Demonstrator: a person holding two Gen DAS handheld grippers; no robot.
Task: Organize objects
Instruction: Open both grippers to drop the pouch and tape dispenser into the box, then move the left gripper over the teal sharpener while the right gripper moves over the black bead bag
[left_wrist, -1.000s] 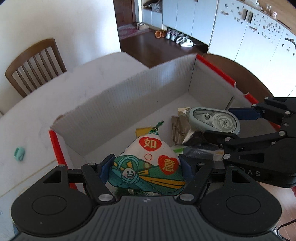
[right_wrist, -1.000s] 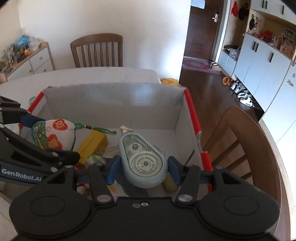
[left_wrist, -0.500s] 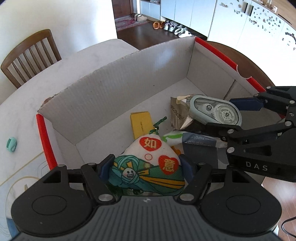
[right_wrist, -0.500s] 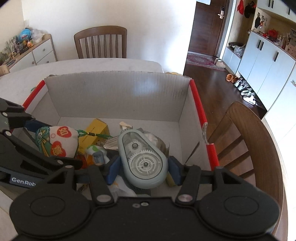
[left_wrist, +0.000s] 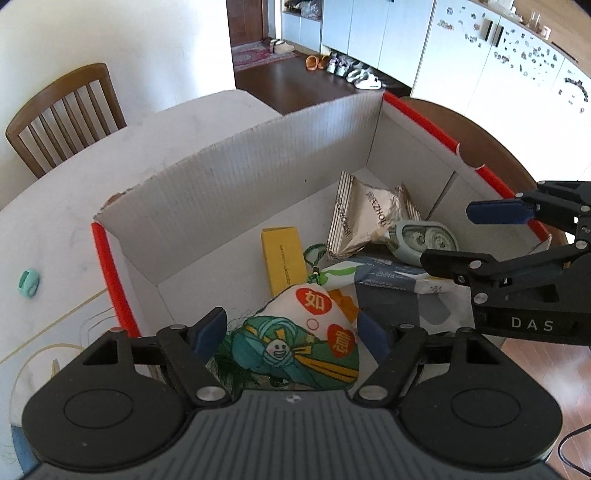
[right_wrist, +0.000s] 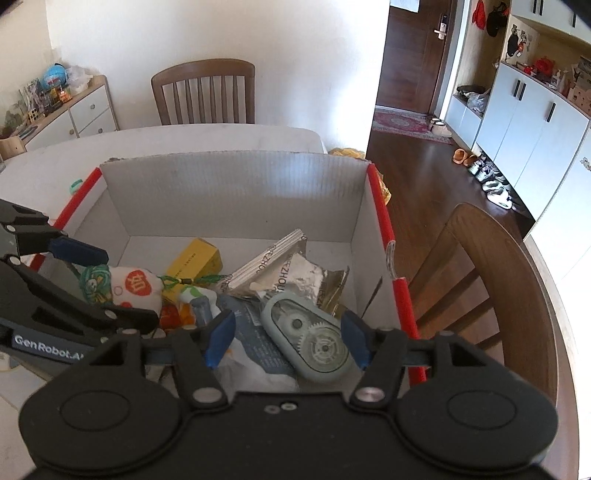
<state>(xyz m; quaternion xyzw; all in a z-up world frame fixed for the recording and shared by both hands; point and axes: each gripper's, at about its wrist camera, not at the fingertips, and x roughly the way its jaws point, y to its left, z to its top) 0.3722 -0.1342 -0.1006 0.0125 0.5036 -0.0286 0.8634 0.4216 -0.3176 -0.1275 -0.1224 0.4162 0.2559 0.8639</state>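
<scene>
Both claws hang over the cardboard box (left_wrist: 236, 192), red tape along its side rims, corrugated walls showing grey-white inside.

Left gripper (left_wrist: 291, 332): spread, blue pads clear of the cloth pouch (left_wrist: 306, 332) on both sides. We read the pouch as let go; it sits low centre of the left view, resting on the box contents. Soft stuffed fabric, triangular, printed with a green cartoon figure and red hearts; a green knotted cord runs from its tip toward the yellow carton (left_wrist: 282, 258).

Right gripper (right_wrist: 286, 339): also spread, pads standing off either side of the tape dispenser (right_wrist: 308, 332). Released, we judge. The dispenser lies flat in the lower centre of the right view, on a grey paper pack (right_wrist: 255, 332). Hard oval plastic shell, pale green, with a clear window showing gears.

Behind it, centre frame, a crinkled silver foil packet (right_wrist: 291, 269) leans up, ribbed seal edge on top.

Placement seems deliberate: loose small items gathered in one box, soft and hard together.

Outside the box, left edge of the left view, a small mint green object (left_wrist: 28, 282) sits on the white table (left_wrist: 55, 206), likely yet to collect.
</scene>
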